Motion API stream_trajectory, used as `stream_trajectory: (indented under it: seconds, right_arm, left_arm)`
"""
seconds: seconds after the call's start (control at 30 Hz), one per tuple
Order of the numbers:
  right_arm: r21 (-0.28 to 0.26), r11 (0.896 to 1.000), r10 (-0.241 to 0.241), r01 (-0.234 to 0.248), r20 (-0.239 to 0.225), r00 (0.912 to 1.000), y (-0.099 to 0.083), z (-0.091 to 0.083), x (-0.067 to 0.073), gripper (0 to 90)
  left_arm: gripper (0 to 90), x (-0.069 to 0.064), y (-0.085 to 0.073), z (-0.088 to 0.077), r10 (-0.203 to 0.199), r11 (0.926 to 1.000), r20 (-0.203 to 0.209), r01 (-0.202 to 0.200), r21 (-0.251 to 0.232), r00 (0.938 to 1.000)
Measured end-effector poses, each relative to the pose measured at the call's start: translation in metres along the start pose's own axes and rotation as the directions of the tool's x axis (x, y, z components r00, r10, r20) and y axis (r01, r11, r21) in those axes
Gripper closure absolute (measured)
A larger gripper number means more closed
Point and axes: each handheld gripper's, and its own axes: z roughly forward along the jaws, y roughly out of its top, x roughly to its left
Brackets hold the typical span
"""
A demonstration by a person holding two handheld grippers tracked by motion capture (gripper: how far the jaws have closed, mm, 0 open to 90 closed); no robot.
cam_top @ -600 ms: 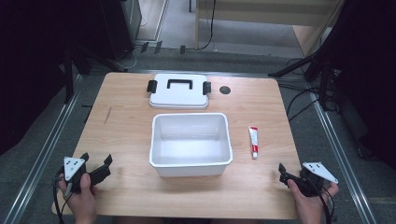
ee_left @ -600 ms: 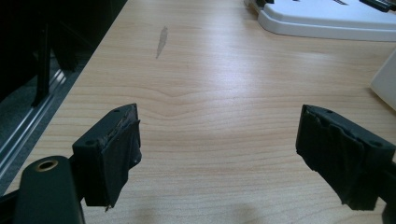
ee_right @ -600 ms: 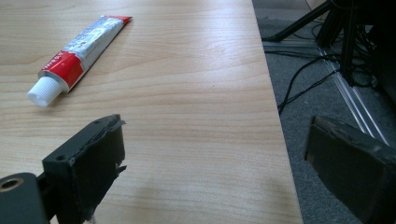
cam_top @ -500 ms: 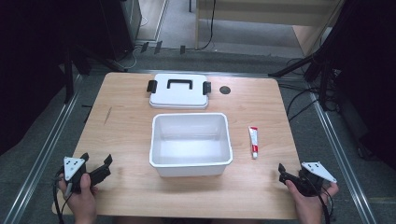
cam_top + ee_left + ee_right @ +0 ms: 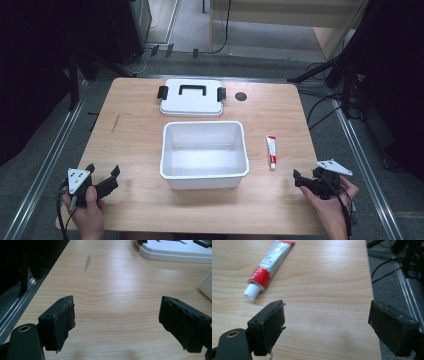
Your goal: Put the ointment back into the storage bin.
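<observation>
Presently, left gripper (image 5: 103, 179): is being held by the left hand (image 5: 85, 210) at the near left corner of the table (image 5: 135, 145), its jaws being kept wide apart with bare wood between them, as the left gripper view (image 5: 117, 322) shows; nothing is being clamped.
Right gripper (image 5: 303, 180): is being held by the right hand (image 5: 327, 205) at the near right corner, pointing left and slightly far; its jaws are being kept wide apart in the right gripper view (image 5: 327, 325), nothing being gripped.
Grey plates: one is being carried on top of each gripper.
Toothpaste tube (image 5: 271, 151): is lying flat on the wood just right of the bin, apart from it, white cap toward the near side; in the right gripper view (image 5: 268, 267) it is being seen beyond the jaws, untouched.
White bin (image 5: 204, 154): is standing open and empty at the table's middle.
White lid (image 5: 191, 97): is lying flat just beyond the bin, with a black handle and black side latches.
Dark round hole (image 5: 241, 96): is being seen in the tabletop just right of the lid.
Grey streak (image 5: 87, 262): is being shown on the wood at the left.
Room: grey floor, metal rails and cables are being seen around the table, with dark surroundings at both sides.
</observation>
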Motion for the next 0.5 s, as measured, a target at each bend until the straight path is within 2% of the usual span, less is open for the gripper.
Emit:
stream_trajectory:
  seconds: [0.17,0.23,0.3,0.4,0.5]
  right_arm:
    - [0.094,0.994,-0.046,0.048,-0.015,0.9988,0.027,0.001,0.009,19.8]
    - [0.137,0.989,-0.061,0.063,-0.020,0.9980,0.037,0.004,0.012,20.4]
    - [0.192,0.979,-0.070,0.075,-0.033,0.9970,0.046,0.009,0.015,21.0]
    - [0.279,0.957,-0.076,0.085,-0.043,0.9962,0.058,0.017,0.020,28.9]
    - [0.342,0.934,-0.087,0.101,-0.056,0.9946,0.069,0.025,0.024,31.9]
  left_arm:
    - [14.3,0.001,0.000,0.000,-0.012,0.9999,0.007,0.012,0.001,0.9999]
    - [14.3,0.001,0.000,0.000,-0.013,0.9999,0.008,0.013,0.003,0.9999]
    - [14.3,0.001,0.000,0.000,-0.012,0.9999,0.009,0.012,0.002,0.9999]
    - [14.3,0.001,0.000,0.000,-0.013,0.9999,0.017,0.013,-0.002,0.9998]
    - [14.3,0.000,0.000,0.000,-0.001,1.0000,0.015,0.001,0.001,0.9999]
